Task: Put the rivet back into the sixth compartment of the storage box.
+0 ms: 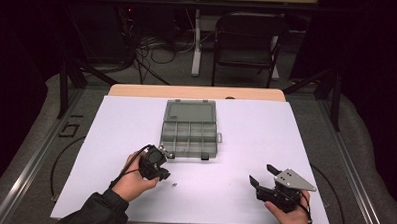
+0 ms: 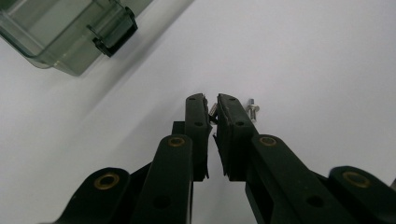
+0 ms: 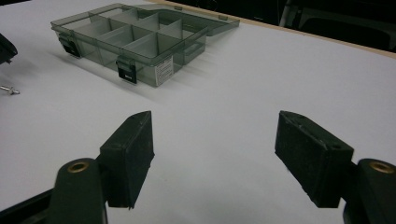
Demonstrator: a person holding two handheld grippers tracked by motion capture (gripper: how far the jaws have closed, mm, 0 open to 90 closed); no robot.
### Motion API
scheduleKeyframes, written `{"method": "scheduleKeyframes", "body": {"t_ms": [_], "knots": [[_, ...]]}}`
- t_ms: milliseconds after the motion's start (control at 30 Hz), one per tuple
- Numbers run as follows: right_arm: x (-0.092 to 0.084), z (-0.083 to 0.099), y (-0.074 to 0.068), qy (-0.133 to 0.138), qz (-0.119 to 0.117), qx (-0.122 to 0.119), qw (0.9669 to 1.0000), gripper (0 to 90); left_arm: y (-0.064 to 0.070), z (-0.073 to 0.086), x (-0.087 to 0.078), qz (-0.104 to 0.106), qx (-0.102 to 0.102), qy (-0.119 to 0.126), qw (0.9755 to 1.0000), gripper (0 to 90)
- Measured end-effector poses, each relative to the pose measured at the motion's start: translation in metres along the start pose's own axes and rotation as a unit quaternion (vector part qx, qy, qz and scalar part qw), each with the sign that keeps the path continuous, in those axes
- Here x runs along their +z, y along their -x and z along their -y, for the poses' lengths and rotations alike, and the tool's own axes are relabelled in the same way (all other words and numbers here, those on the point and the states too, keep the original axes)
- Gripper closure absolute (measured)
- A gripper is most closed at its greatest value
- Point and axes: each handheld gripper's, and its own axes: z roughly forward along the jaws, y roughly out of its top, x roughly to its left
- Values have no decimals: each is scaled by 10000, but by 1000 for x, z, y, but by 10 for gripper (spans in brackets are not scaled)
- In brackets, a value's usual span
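Note:
My left gripper (image 2: 212,100) is shut on a small silver screw (image 2: 213,110), which is pinched between the jaw tips just above the white table. A second screw (image 2: 252,109) lies on the sheet right beside the right-hand jaw. In the high view the left gripper (image 1: 163,176) is held low, front left of centre, with tiny screws (image 1: 174,185) next to it. My right gripper (image 1: 262,174) stands open at the front right with nothing between its jaws (image 3: 212,130). The loose screw (image 3: 10,89) lies far off at the left edge of the right gripper view.
A clear grey compartment box (image 1: 189,141) sits mid-table with its lid folded back and black latches at the front. Its corner (image 2: 60,32) is close beyond the left gripper. The box (image 3: 159,70) lies far ahead-left of the right gripper. A white sheet (image 1: 256,129) covers the table.

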Motion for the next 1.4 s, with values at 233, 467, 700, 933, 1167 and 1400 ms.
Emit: {"method": "scheduleKeyframes", "body": {"t_ms": [233, 467, 700, 933, 1167, 1400], "knots": [[0, 0, 0, 7, 1, -4, 10000, 277, -2, -3, -9, -44, -36, 127, 9999, 834], [0, 0, 0, 11, 2, -7, 10000, 277, -4, -3, -12, -54, -52, 154, 9999, 834], [0, 0, 0, 8, 5, -9, 10000, 277, -4, -5, -15, -49, -66, 188, 9998, 834], [0, 0, 0, 4, 0, -14, 10000, 278, -6, -12, -24, -46, -63, 311, 9995, 834], [0, 0, 0, 4, -1, -9, 10000, 277, -9, -23, -36, -101, -109, 500, 9986, 834], [0, 0, 0, 12, 1, -8, 10000, 277, -13, -33, -40, -136, -255, 637, 9975, 834]]}}
